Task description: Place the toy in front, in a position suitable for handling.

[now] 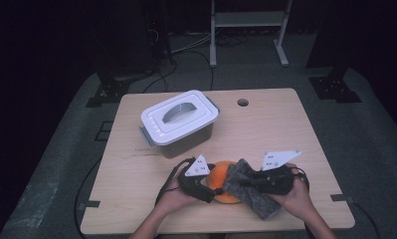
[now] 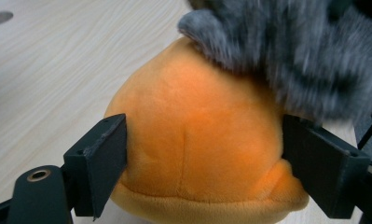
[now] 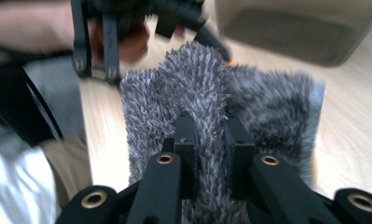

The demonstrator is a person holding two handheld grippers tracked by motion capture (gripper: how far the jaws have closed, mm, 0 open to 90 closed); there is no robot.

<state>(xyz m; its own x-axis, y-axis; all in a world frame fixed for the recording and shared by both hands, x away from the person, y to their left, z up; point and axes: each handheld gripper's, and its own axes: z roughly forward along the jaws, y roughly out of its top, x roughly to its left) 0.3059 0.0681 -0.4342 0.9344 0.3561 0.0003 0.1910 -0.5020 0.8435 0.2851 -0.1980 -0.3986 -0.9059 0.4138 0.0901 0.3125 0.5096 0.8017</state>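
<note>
On the wooden desk (image 1: pixel 136 164), a lidded grey storage box (image 1: pixel 180 122) stands at the back left. Nearer the person, the left gripper (image 1: pixel 212 191) has its fingers (image 2: pixel 102 163) spread wide, clasping both flanks of the orange plush toy (image 1: pixel 221 181). A grey fluffy cloth (image 1: pixel 250 191) drapes over the toy's right side, pinched tightly by the right gripper (image 1: pixel 246 182).

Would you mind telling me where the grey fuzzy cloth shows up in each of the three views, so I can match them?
High view: the grey cloth lies low and centre-right, draped over the orange plush, in the right tool.
Left gripper view: top right, on the plush, which sits between the jaws.
Right gripper view: centre, a fold pinched between the jaws.
Shared landmark: the wooden table.
</note>
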